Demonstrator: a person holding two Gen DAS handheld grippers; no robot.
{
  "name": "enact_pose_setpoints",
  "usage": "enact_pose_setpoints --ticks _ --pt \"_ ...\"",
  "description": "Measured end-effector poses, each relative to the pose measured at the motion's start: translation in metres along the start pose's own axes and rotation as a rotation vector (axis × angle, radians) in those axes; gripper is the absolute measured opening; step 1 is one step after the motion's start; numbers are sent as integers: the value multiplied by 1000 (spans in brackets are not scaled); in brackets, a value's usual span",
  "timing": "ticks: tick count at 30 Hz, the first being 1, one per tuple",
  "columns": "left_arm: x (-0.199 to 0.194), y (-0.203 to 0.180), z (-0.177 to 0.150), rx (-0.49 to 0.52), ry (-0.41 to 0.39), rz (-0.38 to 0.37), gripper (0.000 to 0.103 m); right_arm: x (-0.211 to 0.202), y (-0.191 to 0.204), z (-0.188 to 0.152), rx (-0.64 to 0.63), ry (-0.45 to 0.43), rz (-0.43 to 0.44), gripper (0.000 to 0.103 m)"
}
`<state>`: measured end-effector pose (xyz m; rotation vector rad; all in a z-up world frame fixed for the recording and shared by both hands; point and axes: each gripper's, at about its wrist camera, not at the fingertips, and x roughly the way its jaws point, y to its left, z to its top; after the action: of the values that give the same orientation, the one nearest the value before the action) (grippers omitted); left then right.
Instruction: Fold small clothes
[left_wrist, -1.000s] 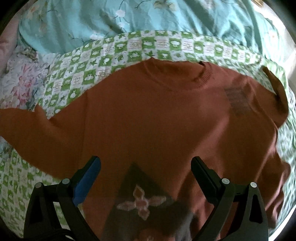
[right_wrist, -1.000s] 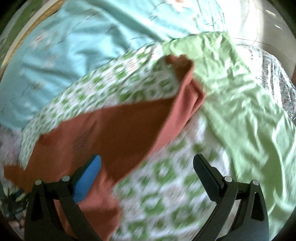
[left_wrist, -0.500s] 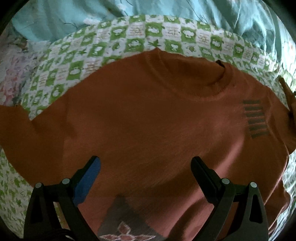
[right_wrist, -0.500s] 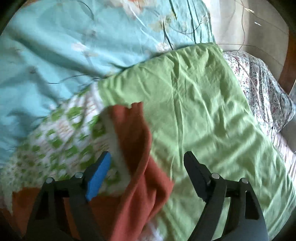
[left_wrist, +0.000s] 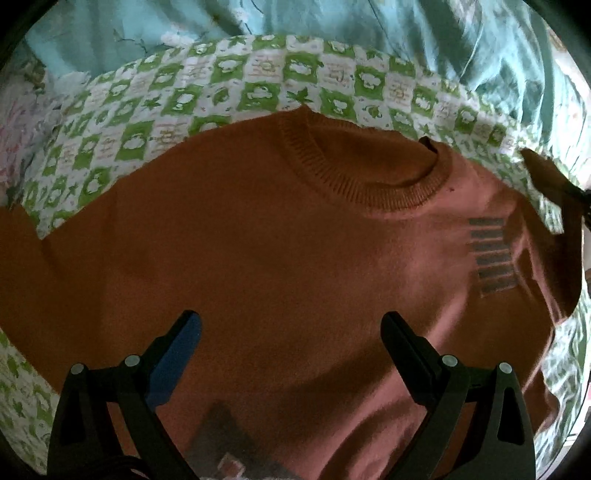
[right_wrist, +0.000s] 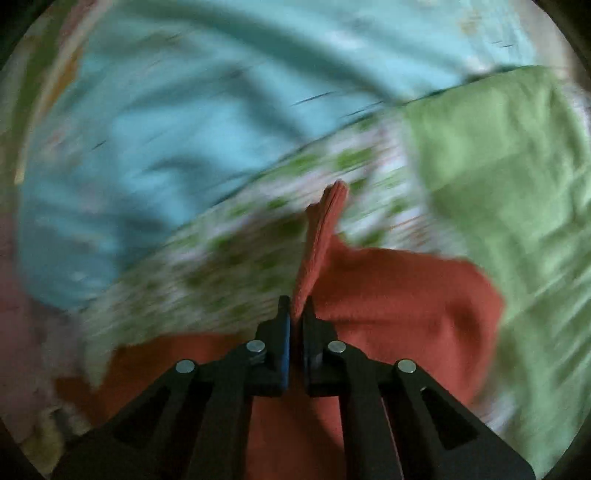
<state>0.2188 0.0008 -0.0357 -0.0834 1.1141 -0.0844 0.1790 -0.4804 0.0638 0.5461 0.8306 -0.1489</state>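
One rust-orange knitted sweater (left_wrist: 258, 240); one green-and-white checked quilt (left_wrist: 258, 85); one turquoise floral bedsheet (left_wrist: 332, 18); two black two-finger grippers (left_wrist: 291, 332) (right_wrist: 295, 317).

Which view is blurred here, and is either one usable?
Right wrist view: heavy motion smear across the bedding; only the right gripper and the pinched sweater sleeve stay readable. Left wrist view: sharp but dim, orange sweater clear, fisheye bending the checked quilt.

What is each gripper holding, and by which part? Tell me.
The right gripper has just closed on the orange sweater, pinching the cuff end of a sleeve. The left gripper is open above the sweater's front, holding nothing.
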Motion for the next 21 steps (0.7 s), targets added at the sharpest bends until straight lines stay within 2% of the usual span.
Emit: enact_pose_setpoints --ticks 6,10,12,15,19,21 --pt "-31 40 -23 -42 -16 -29 98 38 126 -73 -79 117 309 5" --pt "-53 71 -41 -82 -35 -54 98 70 200 -123 -156 215 450 5" --pt "-61 81 -49 -95 -37 -61 98 93 230 -150 -179 279 500 6" --pt "-66 97 -55 -110 -35 -74 98 119 254 -183 -212 357 514 6" --pt "-58 101 -55 -126 -9 -105 98 143 270 -207 -224 439 534 9" --pt "-47 97 -48 -140 8 -130 98 144 271 -217 -220 469 523 14"
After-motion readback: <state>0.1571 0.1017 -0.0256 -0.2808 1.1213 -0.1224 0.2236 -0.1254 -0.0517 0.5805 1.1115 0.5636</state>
